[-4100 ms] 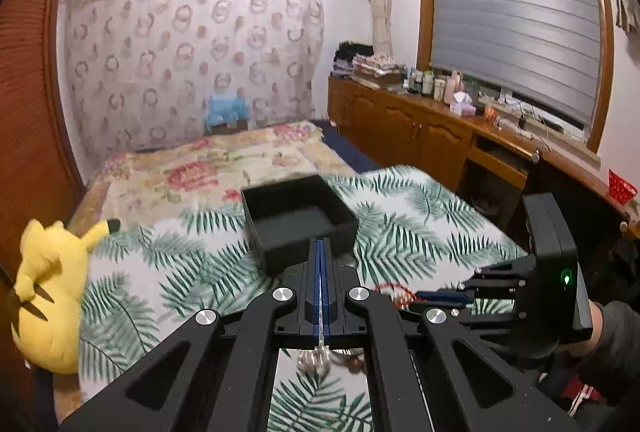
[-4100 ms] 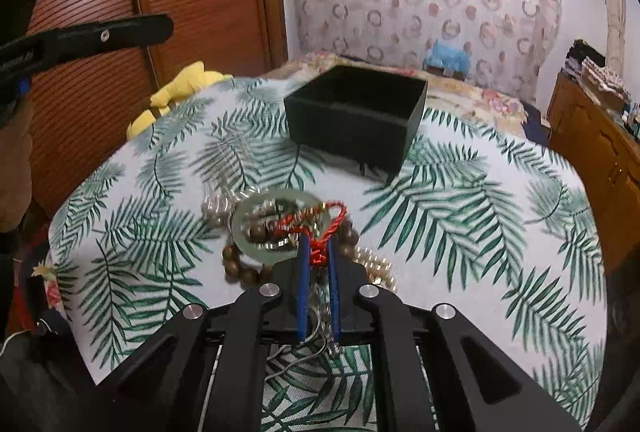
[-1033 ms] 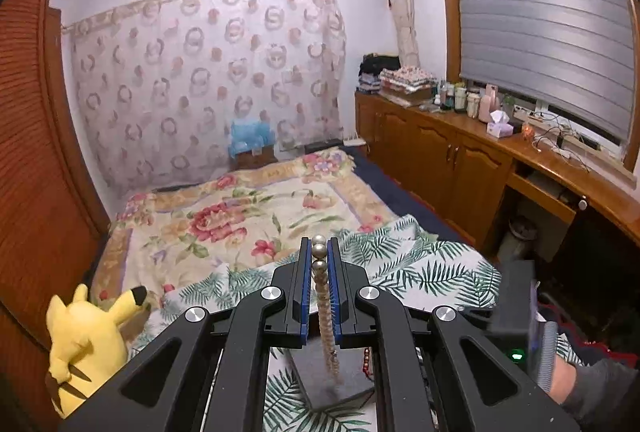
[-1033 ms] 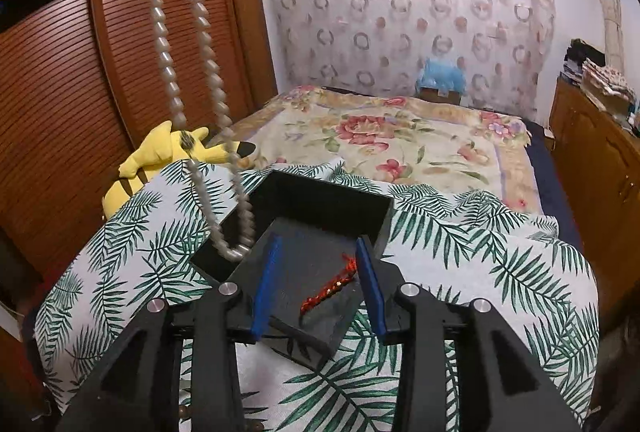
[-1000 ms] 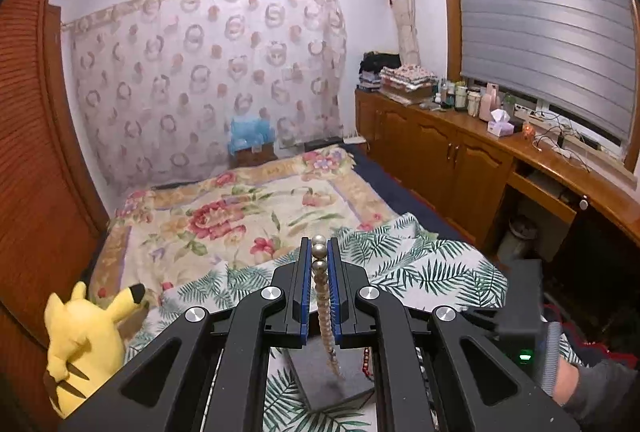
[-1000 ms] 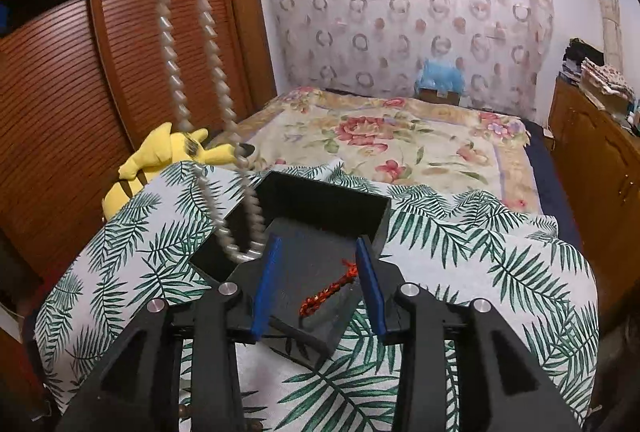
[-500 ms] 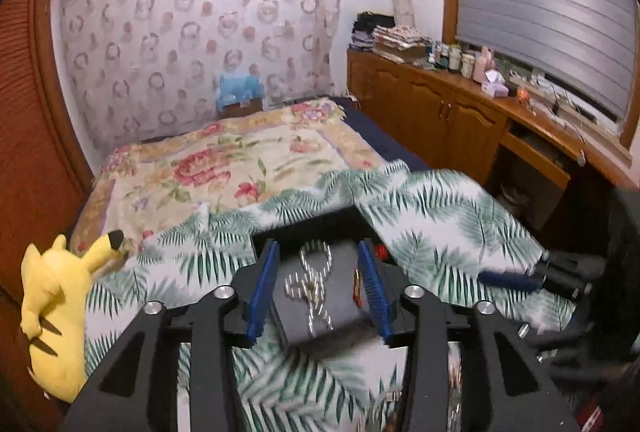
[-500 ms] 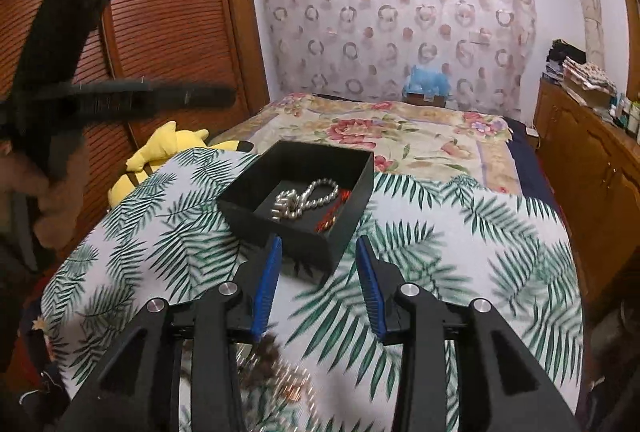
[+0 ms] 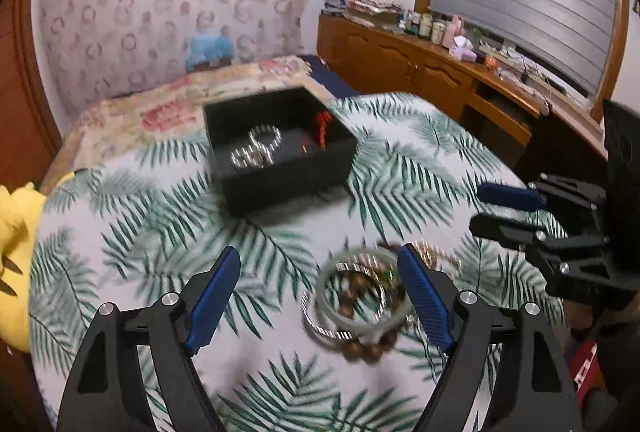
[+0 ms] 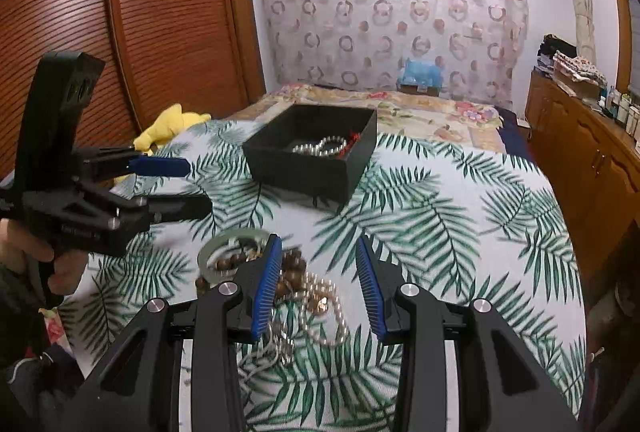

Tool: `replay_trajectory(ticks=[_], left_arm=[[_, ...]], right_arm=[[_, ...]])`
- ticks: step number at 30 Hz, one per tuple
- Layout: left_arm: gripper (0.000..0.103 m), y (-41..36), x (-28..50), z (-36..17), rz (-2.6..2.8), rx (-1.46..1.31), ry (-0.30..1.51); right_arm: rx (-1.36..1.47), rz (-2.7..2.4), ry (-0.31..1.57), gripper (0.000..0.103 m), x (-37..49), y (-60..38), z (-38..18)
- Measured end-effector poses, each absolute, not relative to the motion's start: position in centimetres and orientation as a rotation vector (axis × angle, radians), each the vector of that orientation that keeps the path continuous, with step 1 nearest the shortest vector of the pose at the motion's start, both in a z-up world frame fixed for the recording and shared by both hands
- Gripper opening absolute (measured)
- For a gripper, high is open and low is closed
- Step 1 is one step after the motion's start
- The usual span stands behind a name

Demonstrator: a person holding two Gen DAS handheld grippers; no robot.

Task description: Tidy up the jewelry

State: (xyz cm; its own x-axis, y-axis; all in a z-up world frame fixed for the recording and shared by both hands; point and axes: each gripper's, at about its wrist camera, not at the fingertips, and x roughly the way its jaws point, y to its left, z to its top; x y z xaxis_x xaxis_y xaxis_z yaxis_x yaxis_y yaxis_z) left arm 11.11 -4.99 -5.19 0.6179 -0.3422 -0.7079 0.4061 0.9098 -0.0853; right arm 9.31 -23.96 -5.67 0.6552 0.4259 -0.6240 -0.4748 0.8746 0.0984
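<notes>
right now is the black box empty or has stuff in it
Not empty: the open black box holds a pearl strand and a red cord piece.

Motion blur smears the jewelry pile (image 9: 360, 306) in the left wrist view, so the beads, the pale ring and the thin bangles under it run together and their count cannot be told. The right blue pad of the left gripper (image 9: 320, 296) covers the pile's right edge. In the right wrist view the right gripper's (image 10: 318, 286) left finger hides part of the pale ring (image 10: 224, 256) and the brown beads beside it. The near wall of the black box (image 10: 316, 167) hides its floor, leaving only part of the pearl strand (image 10: 320, 145) and a scrap of red cord visible. The yellow plush toy (image 9: 14, 260) is cut off by the left edge. Items on the far counter are too small to tell
</notes>
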Motion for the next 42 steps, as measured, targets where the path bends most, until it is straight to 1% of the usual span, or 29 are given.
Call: replay_trajectory(ticks=[5,11,15,25,27,31,34,36,42], left_arm=[[0.078,-5.0,10.0,-6.9,-0.437,0.076,0.830],[0.078,-3.9,9.3,-7.7,-0.410,0.066,0.848],[0.078,-3.4,9.3,-7.7,-0.399,0.060,0.850],[0.078,-3.6,9.1,-7.5,-0.409,0.054,0.846],[0.078,-3.8,9.1,-7.6,-0.410,0.056,0.848],[0.078,-3.8,9.0,-7.9,-0.413,0.053,0.852],[0.078,-3.8,9.0,-8.0,-0.416,0.046,0.855],[0.078,-3.8,9.0,-8.1,-0.418,0.045,0.857],[0.078,-4.4,9.7,-8.3,-0.417,0.062,0.856]], right_arm=[[-0.103,0.552,0.751,0.041,9.4,-22.9,-7.5],[-0.151,0.596,0.787,0.040,9.6,-21.1,-8.6],[-0.178,0.592,0.807,0.032,10.0,-20.3,-8.8],[-0.232,0.585,0.837,0.027,11.1,-18.9,-9.5],[-0.240,0.575,0.836,0.022,11.3,-18.6,-9.4],[-0.220,0.570,0.846,0.017,11.7,-18.6,-9.5],[-0.200,0.563,0.848,0.011,12.0,-18.9,-9.5],[-0.196,0.553,0.837,0.004,11.9,-19.1,-9.4],[-0.171,0.535,0.775,0.004,11.7,-20.1,-7.8]])
